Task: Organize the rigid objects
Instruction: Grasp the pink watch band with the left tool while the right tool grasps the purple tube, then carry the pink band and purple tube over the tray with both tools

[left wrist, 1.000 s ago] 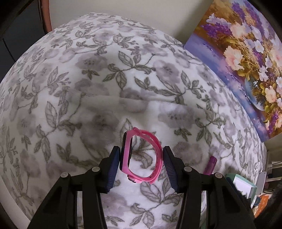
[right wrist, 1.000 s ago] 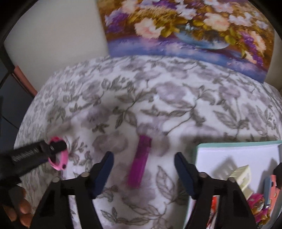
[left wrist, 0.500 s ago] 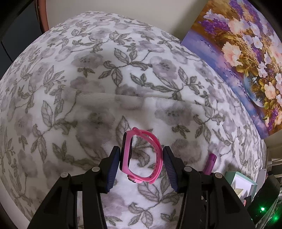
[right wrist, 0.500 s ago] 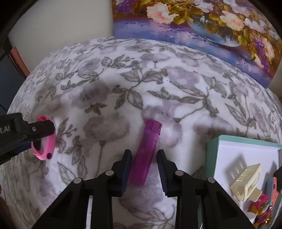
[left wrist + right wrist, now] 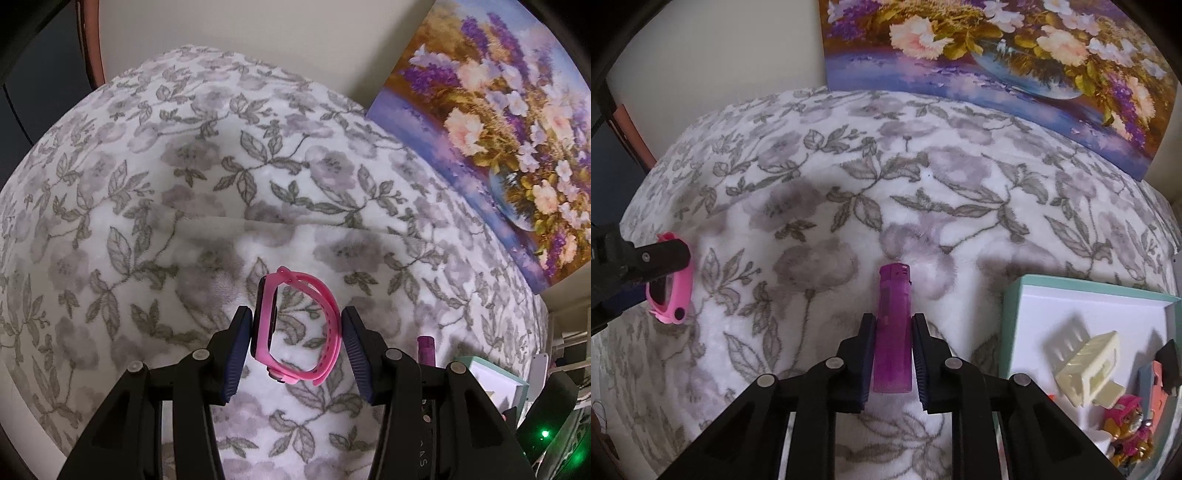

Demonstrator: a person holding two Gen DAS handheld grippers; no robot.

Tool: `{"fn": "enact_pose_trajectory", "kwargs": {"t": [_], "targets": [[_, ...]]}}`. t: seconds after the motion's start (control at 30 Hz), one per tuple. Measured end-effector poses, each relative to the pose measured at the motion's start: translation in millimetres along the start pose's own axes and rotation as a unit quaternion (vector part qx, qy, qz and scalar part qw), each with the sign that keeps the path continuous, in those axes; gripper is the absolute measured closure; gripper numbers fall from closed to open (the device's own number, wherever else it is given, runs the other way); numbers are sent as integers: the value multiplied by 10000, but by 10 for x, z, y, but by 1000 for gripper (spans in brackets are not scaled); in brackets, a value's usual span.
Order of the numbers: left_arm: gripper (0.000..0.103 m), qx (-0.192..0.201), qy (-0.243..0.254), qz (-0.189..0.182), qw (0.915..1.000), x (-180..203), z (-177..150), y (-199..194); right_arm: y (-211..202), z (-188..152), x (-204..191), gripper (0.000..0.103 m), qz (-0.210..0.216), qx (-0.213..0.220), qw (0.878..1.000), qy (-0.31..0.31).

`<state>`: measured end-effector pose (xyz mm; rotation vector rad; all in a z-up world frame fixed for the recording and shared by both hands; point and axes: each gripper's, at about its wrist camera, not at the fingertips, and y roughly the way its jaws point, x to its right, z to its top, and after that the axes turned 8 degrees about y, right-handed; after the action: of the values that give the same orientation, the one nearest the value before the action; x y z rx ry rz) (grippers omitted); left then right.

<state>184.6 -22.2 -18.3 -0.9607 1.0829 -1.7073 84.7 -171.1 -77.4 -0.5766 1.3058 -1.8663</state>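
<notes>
Where the left wrist view reaches its lower centre, the left gripper [image 5: 295, 326] has its jaws closed on a pink silicone wristband with a dark rectangular face [image 5: 295, 332]; the dark face lies against the left pad and the strap loop touches the right pad. The band sits over the white plush cloth printed with grey leaves and flowers [image 5: 184, 184] that covers the surface. At the lower right of that view, the tip of a translucent purple plastic lighter [image 5: 426, 349] shows beside the corner of a shallow mint-green tray with a white floor [image 5: 495, 376].

In the right wrist view, lower centre, the right gripper [image 5: 892, 349] has its jaws clamped on the sides of the purple lighter [image 5: 892, 332], which points toward the top of the frame. The wristband [image 5: 670, 297] appears at the left edge. At the lower right, the tray [image 5: 1012, 332] holds a cream plastic hair claw clip [image 5: 1087, 367], a small pink-and-brown toy figure [image 5: 1128, 439] and an orange item at the frame edge. A floral painting on canvas [image 5: 997, 51] leans against the wall along the top.
</notes>
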Motion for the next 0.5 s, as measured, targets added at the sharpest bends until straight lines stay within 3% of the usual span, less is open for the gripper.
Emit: {"fn": "enact_pose_trajectory", "kwargs": {"t": [0.3, 0.5], "targets": [[52, 351, 171, -150, 9991, 150, -117, -431, -414, -45, 130, 82, 132, 118, 9996, 239], [52, 422, 494, -61, 9979, 303, -358, -581, -725, -178, 285, 82, 52, 190, 9992, 340]]}}
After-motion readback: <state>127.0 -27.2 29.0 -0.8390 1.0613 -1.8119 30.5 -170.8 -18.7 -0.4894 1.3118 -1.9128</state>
